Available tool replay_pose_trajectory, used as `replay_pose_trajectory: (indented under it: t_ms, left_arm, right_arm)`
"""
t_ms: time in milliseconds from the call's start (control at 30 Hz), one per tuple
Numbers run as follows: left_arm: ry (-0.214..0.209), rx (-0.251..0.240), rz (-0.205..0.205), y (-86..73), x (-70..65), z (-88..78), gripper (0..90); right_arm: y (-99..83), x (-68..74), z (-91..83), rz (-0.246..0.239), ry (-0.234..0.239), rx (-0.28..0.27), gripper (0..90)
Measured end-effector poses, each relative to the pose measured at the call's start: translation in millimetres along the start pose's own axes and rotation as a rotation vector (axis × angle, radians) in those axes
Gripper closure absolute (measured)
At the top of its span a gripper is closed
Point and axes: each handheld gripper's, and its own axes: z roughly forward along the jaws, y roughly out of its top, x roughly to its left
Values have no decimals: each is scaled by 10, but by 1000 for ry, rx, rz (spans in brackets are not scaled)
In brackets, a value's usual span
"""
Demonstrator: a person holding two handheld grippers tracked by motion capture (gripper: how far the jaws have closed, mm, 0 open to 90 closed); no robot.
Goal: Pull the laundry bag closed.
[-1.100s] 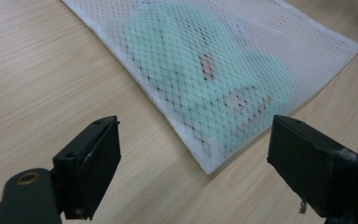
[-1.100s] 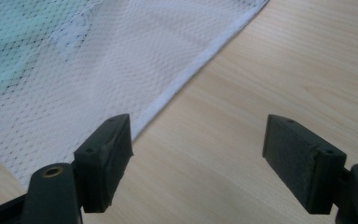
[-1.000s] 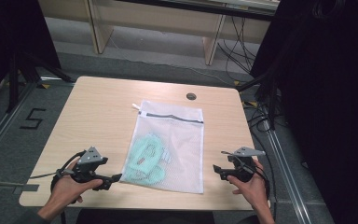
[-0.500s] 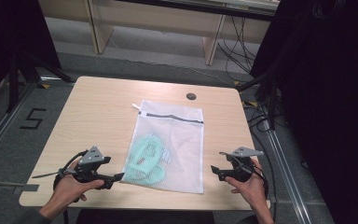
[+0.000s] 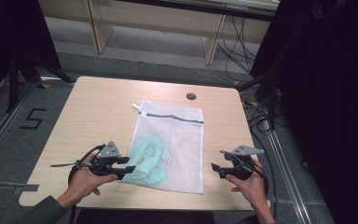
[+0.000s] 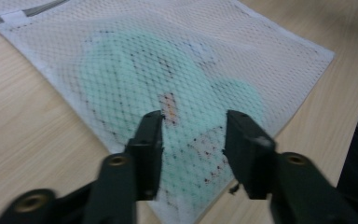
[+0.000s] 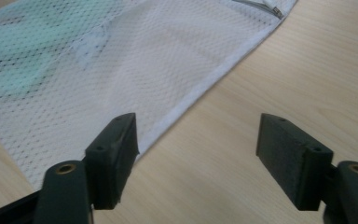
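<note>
Two hand-held grippers rest at either side of a white mesh bag on a wooden table.

The mesh bag (image 5: 170, 144) lies flat near the middle of the table (image 5: 98, 112), zip edge toward 12 o'clock, with a mint-green cloth (image 5: 145, 156) inside its lower left part. The left gripper (image 5: 123, 168), at about 8 o'clock from the bag, has its jaws apart over the bag's near left edge, above the green cloth (image 6: 135, 79). The right gripper (image 5: 214, 168), at about 4 o'clock, has its jaws wide apart just beside the bag's right edge (image 7: 205, 84), over bare wood. A small dark round cap (image 5: 191, 96) sits at 12 o'clock.
</note>
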Motion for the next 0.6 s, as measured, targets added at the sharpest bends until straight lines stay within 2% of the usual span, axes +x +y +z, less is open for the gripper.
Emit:
replay_pose_trajectory:
  t_ms: [33,67,100,133,167,233,267,300,367,400,433,467,500,533,567,600]
  left_arm:
    - [-8,3,1,-14,-34,53,754]
    - [-15,-6,0,-21,-58,87,793]
    - [-26,-2,13,-24,-65,113,813]
    - [-26,-2,13,-24,-65,113,833]
    - [-48,-6,-12,-17,-110,152,849]
    - [-53,4,12,-5,-137,164,874]
    - [-56,-15,3,-2,-155,183,880]
    - [-63,-12,-1,4,-155,191,886]
    - [-60,-13,-14,-8,-170,223,890]
    - [-50,-4,13,-15,-170,240,892]
    - [-42,7,10,-37,-186,270,893]
    - [-51,20,14,-54,-198,299,894]
    - [-58,39,39,-64,-188,320,893]
    - [-62,34,1,-74,-222,342,894]
    - [-68,34,27,-67,-206,354,894]
    - [-64,31,24,-64,-207,365,894]
  right_arm:
    - [2,35,-5,30,10,9,372]
    - [5,30,12,-1,13,-18,430]
    - [15,36,6,-23,22,-20,472]
    - [27,58,0,-28,32,-19,520]
    - [40,79,8,-40,44,-28,591]
    - [73,148,14,-46,74,-26,674]
    - [89,163,41,-83,78,-35,711]
    - [105,186,58,-105,87,-22,747]
    - [124,248,110,-122,101,0,809]
    - [141,260,138,-150,112,7,839]
    - [154,284,163,-172,125,9,870]
    - [168,305,186,-198,136,5,889]
    - [177,331,213,-204,147,4,900]
    - [189,347,238,-220,156,13,900]
    - [198,364,270,-233,160,23,900]
    - [204,383,302,-240,166,38,900]
